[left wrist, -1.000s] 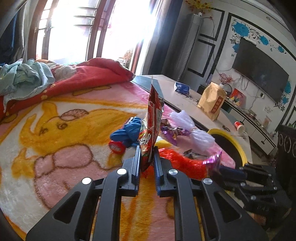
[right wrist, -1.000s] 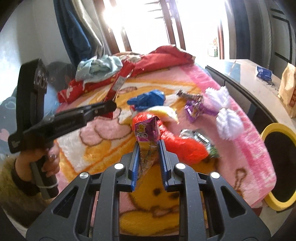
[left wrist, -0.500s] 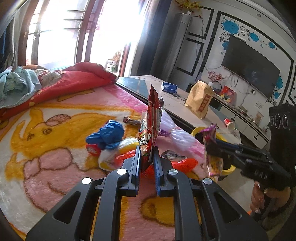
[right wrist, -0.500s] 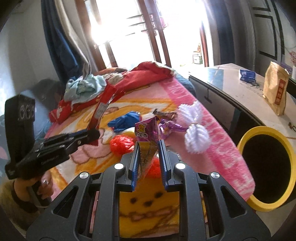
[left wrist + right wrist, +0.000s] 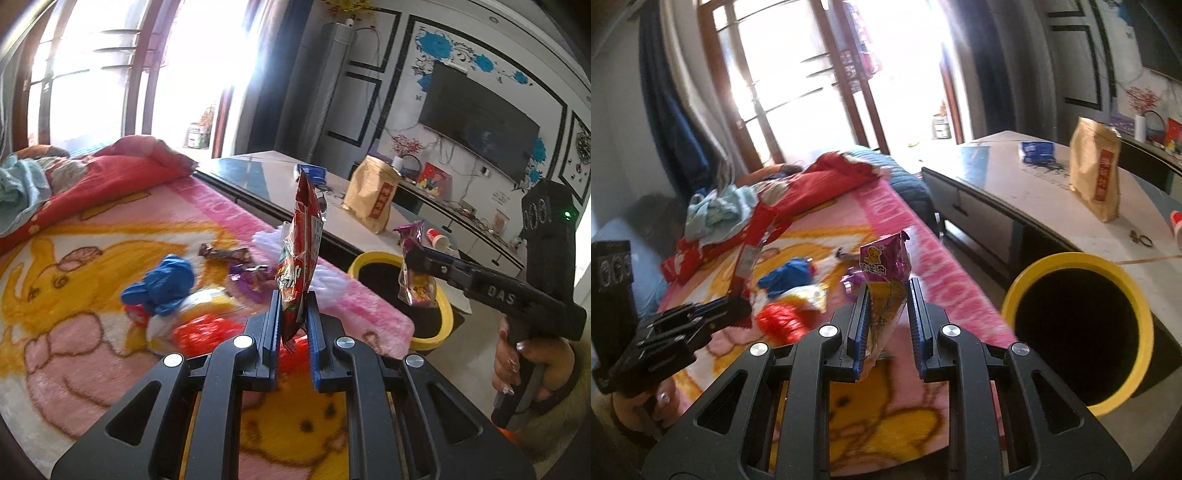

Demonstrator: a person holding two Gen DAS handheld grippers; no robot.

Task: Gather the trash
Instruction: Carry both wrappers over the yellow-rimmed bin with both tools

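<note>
A: Currently, what is lying ahead?
B: I'm viewing a pink cartoon blanket (image 5: 110, 369) beside a yellow-rimmed bin (image 5: 1078, 332).
A: Grippers?
B: I'm clamping a crinkled red wrapper (image 5: 301, 254) upright in the left gripper (image 5: 294, 325); the right gripper (image 5: 886, 314) is pinching a shiny purple wrapper (image 5: 886, 280).

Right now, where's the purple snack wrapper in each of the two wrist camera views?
Left wrist view: the purple snack wrapper hangs right of centre, pinched in the right gripper, in front of the yellow bin.
Right wrist view: the wrapper stands at centre, upright between the gripper's blue pads.
Shared landmark: the yellow bin, right of the pink blanket in both views.
</note>
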